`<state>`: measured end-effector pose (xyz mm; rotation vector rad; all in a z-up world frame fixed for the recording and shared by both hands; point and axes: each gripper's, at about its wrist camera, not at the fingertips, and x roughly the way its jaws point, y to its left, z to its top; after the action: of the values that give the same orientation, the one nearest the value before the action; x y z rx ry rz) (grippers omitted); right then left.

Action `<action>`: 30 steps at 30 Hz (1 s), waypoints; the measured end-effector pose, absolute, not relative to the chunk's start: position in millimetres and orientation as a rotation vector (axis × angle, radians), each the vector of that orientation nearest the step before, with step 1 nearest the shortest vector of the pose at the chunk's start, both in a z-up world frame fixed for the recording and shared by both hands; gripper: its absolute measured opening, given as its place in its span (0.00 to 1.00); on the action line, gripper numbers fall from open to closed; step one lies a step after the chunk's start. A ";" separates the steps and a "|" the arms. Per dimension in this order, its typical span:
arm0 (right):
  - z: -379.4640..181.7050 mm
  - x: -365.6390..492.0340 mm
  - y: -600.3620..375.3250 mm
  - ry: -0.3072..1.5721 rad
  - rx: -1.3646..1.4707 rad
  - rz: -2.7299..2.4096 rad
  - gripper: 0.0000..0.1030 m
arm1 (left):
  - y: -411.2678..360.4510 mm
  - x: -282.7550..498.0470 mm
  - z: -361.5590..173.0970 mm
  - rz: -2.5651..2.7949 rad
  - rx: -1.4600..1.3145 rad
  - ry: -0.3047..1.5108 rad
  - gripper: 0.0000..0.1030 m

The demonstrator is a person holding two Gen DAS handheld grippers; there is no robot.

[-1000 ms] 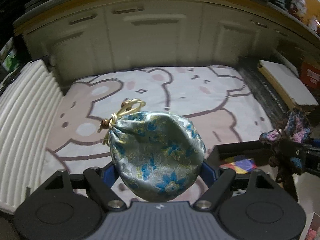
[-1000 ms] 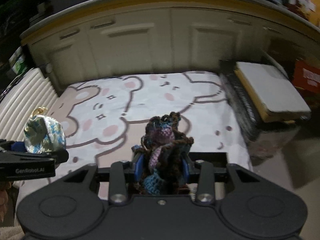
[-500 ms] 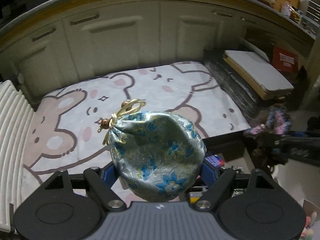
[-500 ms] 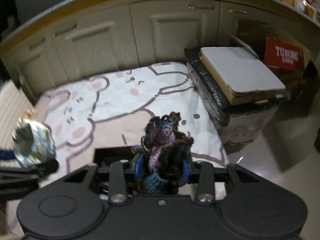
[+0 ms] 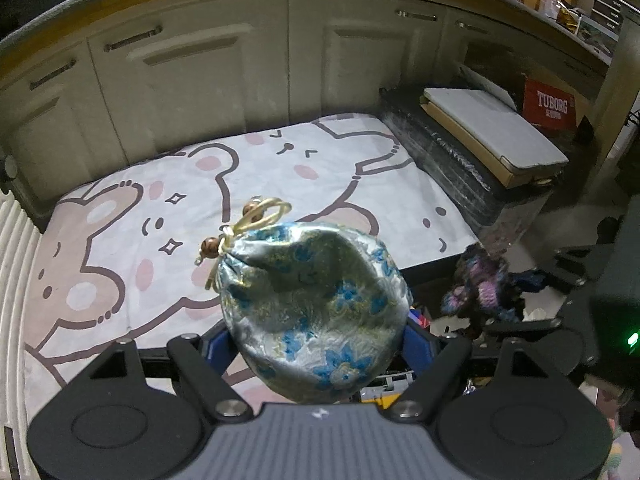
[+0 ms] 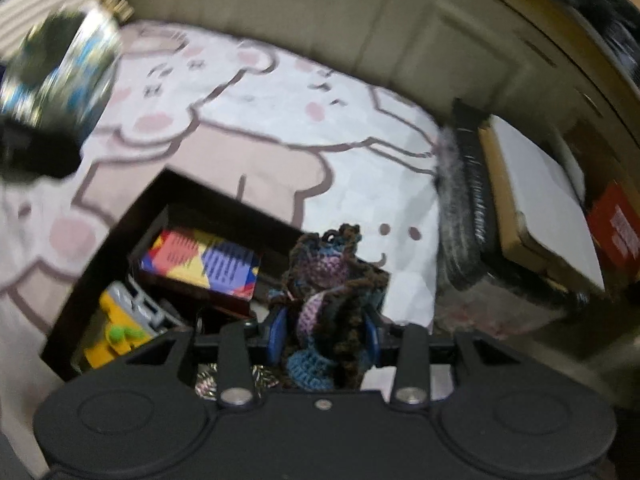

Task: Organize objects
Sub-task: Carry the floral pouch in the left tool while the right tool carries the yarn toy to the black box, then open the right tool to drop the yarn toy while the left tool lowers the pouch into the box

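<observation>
Hovering over the dark box (image 6: 120, 236), right gripper (image 6: 324, 336) jaws are clamping the crochet toy (image 6: 328, 304), box just below-left; left gripper (image 5: 320, 340) jaws are gripping the pouch (image 5: 316, 312).

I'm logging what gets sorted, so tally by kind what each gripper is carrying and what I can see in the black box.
Brocade pouch: 1
Crochet piece: 1
Colourful box: 1
Yellow and grey item: 1
Total: 4, though the black box is partly hidden.
</observation>
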<state>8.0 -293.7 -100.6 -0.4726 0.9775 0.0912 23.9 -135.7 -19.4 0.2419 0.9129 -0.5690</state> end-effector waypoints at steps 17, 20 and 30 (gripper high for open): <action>-90.6 25.2 -353.8 1.042 -0.005 -0.008 0.15 | -152.0 40.3 -40.7 -0.619 0.218 0.974 0.80; -104.9 28.5 -357.3 1.084 0.014 -0.015 0.14 | -158.9 40.9 -43.7 -0.649 0.195 0.994 0.80; -96.8 23.3 -377.3 1.063 0.148 -0.019 0.14 | -189.1 39.6 -58.0 -0.714 0.166 1.050 0.80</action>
<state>23.3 -377.3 -96.8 0.1483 1.0635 -0.0190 39.6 -189.1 -58.0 0.1663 1.0495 -0.7140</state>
